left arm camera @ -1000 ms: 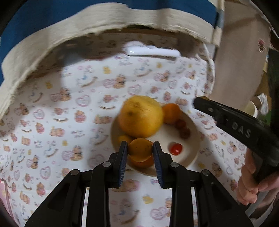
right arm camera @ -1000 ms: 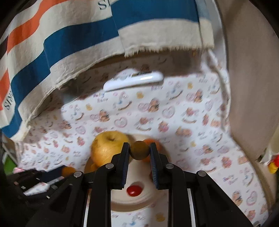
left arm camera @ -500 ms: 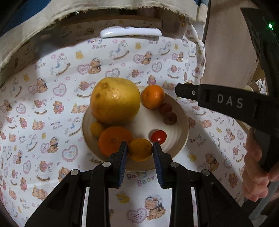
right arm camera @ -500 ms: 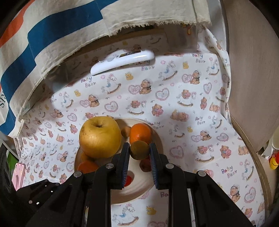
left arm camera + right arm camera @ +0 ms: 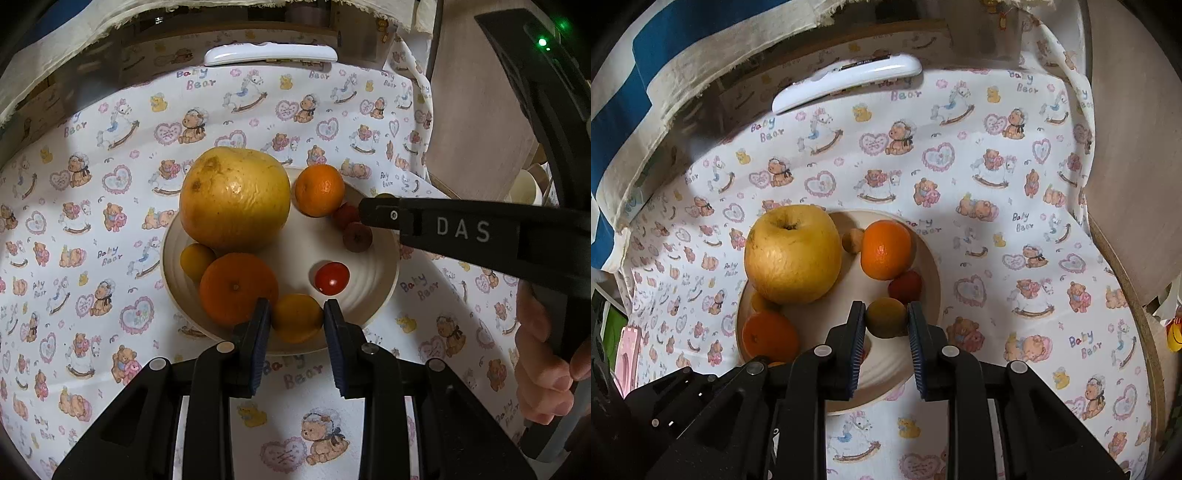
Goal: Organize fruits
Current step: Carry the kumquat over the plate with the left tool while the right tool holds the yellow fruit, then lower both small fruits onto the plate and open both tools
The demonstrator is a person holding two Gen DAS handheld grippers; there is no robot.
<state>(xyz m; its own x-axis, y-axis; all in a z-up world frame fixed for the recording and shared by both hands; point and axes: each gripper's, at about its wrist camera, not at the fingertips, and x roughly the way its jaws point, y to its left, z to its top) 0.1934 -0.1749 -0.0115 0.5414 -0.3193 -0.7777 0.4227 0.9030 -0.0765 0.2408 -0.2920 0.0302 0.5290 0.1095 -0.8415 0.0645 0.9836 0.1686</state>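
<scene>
A cream plate on the bear-print cloth holds a big yellow fruit, two oranges, a cherry tomato, two dark red fruits and a small yellow fruit. My left gripper is shut on a small yellow-orange fruit over the plate's near rim. My right gripper is shut on a small olive-yellow fruit over the plate, beside a dark red fruit. The right gripper's finger crosses the left wrist view.
A white remote-like device lies at the cloth's far edge, also in the right wrist view. A striped cloth hangs at the back left. A wooden panel stands on the right. A small brown fruit sits behind the big fruit.
Both grippers have moved down and closer to the plate, each still holding its small fruit. The right gripper's finger has come further over the plate.
</scene>
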